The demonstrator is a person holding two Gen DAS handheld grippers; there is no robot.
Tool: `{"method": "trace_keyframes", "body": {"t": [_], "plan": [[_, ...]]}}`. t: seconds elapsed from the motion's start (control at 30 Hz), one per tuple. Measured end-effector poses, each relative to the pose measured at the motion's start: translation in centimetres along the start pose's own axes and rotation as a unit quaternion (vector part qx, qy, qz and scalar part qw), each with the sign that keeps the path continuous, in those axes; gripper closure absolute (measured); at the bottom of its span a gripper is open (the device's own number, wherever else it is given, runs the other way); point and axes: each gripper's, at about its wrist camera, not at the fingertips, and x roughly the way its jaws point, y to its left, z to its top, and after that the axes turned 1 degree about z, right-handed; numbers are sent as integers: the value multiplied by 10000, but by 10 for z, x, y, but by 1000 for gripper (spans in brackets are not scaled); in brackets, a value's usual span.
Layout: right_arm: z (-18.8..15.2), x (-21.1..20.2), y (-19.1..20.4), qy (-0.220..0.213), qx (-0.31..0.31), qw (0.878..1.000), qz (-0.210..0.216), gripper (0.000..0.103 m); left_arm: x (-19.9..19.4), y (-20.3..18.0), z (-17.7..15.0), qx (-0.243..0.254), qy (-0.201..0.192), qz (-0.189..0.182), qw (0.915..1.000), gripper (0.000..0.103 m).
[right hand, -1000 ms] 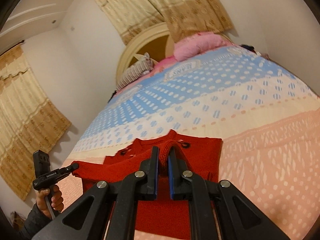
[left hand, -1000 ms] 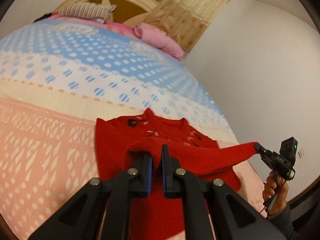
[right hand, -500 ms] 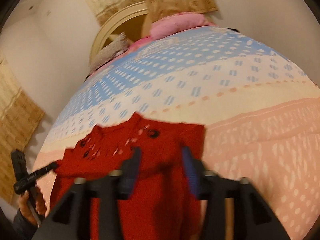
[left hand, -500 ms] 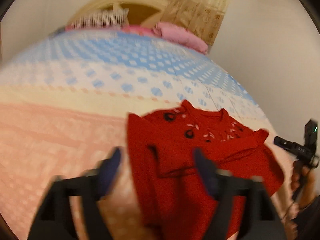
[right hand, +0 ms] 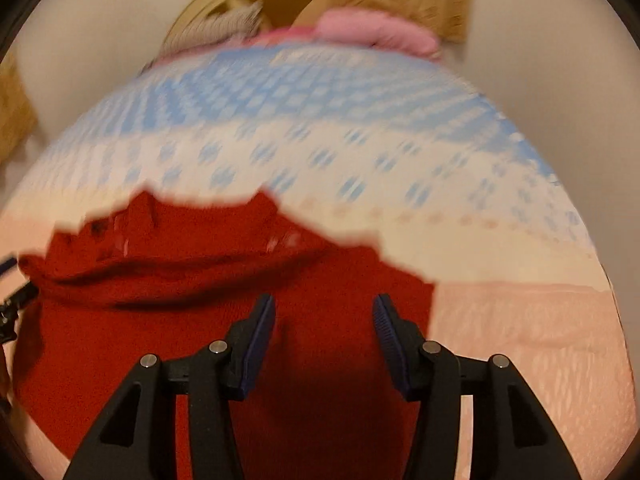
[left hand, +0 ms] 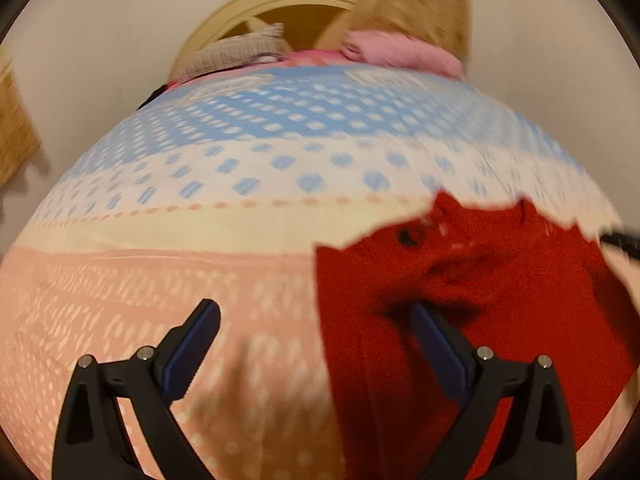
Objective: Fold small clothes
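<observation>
Left wrist view: the red sweater (left hand: 460, 300) lies flat on the bedspread (left hand: 200, 240), on its pink part, both sleeves folded across the chest. My left gripper (left hand: 316, 320) has just been opening; its jaws stand wide, nothing between them. My right gripper (right hand: 324, 316) hangs over the sweater, half open and empty. Pink pillow (left hand: 400, 54) is far behind.

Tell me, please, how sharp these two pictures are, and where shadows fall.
Left wrist view: motion blur smears the bedspread dots and the sweater; the left gripper stays sharp, with a soft shadow below it. Right wrist view: stronger blur; the right gripper is crisp and darkens the sweater between its open jaws.
</observation>
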Motion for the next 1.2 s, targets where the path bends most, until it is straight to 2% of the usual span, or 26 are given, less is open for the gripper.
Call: {"method": "trace_keyframes", "body": {"t": [0.17,0.3,0.43,0.53,0.63,0.67,0.73,0.8,0.83,0.87,0.93,1.07,1.13,1.2], "plan": [[-25,-16,-15,-13,-127,9998,170,51,-7,19,-11,-85,27,-36,10000,4],[-55,-34,-41,-111,271,9982,515,51,-28,24,-46,-126,-58,-169,9998,4],[-87,-61,-59,-362,532,9966,523,51,-51,14,-70,-31,-209,-347,9992,4],[-94,-79,-50,-570,472,9937,846,50,-50,0,-73,183,-226,-354,9989,3],[-92,-82,-28,-595,112,9918,1121,50,-43,-6,-76,181,-118,-271,9994,3],[-92,-79,-23,-554,46,9920,1132,51,-40,-7,-78,131,-92,-264,9995,3],[-94,-65,-19,-296,61,9955,897,51,-36,-5,-83,28,-14,-282,9996,2],[-103,-49,-22,-37,160,9950,987,51,-31,-4,-89,1,60,-291,9996,1],[-109,-45,-23,7,117,9961,872,52,-30,-4,-92,17,71,-280,9996,0],[-116,-43,-22,4,-25,9978,662,59,-28,-4,-93,12,90,-278,9996,0],[-124,-45,-23,23,-122,9982,586,60,-30,-3,-95,-12,93,-299,9995,0],[-134,-42,-29,330,-113,9978,559,60,-25,-4,-94,-25,178,-312,9994,0],[-133,-46,-35,292,61,9977,611,60,-28,-1,-95,-86,114,-332,9993,0],[-129,-61,-30,20,3,9991,415,60,-33,1,-96,-104,0,-324,9994,0]]}}
